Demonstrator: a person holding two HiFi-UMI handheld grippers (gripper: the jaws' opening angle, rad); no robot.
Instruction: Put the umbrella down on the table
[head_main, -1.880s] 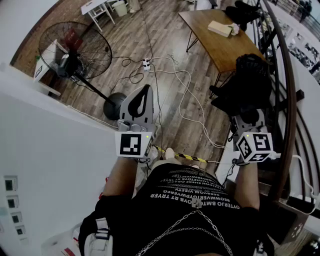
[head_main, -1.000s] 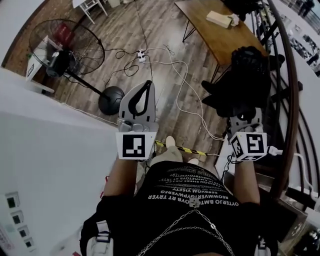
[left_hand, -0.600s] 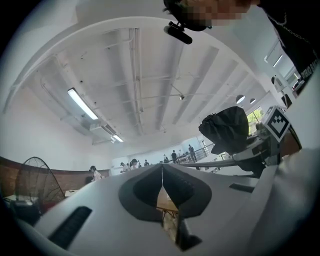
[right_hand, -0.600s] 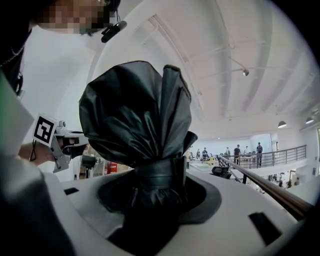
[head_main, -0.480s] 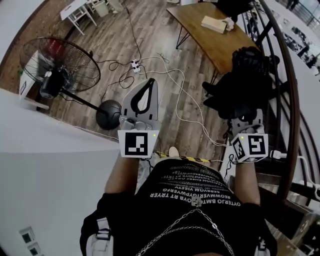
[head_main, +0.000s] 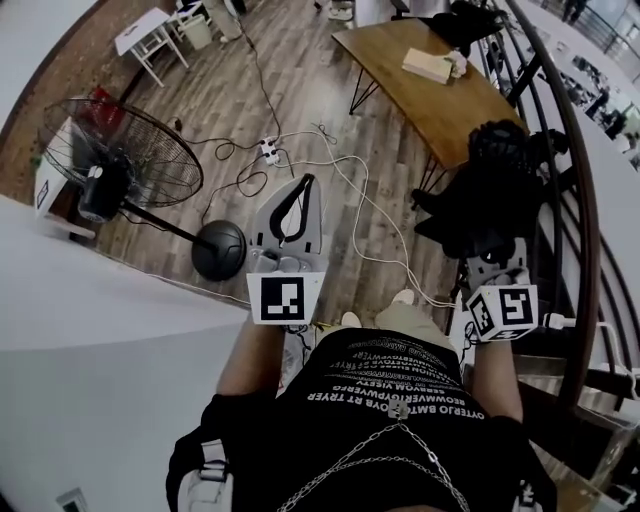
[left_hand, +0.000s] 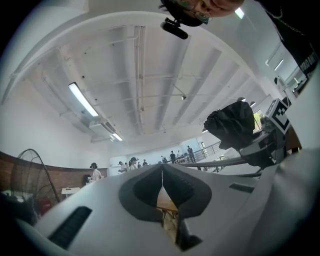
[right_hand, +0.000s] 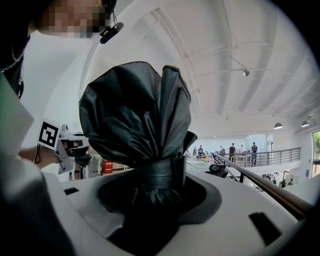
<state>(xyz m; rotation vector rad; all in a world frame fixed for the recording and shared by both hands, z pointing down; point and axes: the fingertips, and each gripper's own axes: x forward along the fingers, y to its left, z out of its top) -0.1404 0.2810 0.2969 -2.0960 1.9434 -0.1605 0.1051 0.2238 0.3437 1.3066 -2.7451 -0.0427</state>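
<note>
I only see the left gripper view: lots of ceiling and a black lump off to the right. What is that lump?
Observer: A folded black umbrella. The right gripper view shows the right tongs shut on it near its strap.
Visitor: Is there anywhere to put it down?
Observer: The head view shows a wooden table ahead, with a pale packet lying on it.
Visitor: And what's underneath all this?
Observer: From above, the left tongs hang shut and empty over a wooden floor strewn with white cables and a power strip.
</note>
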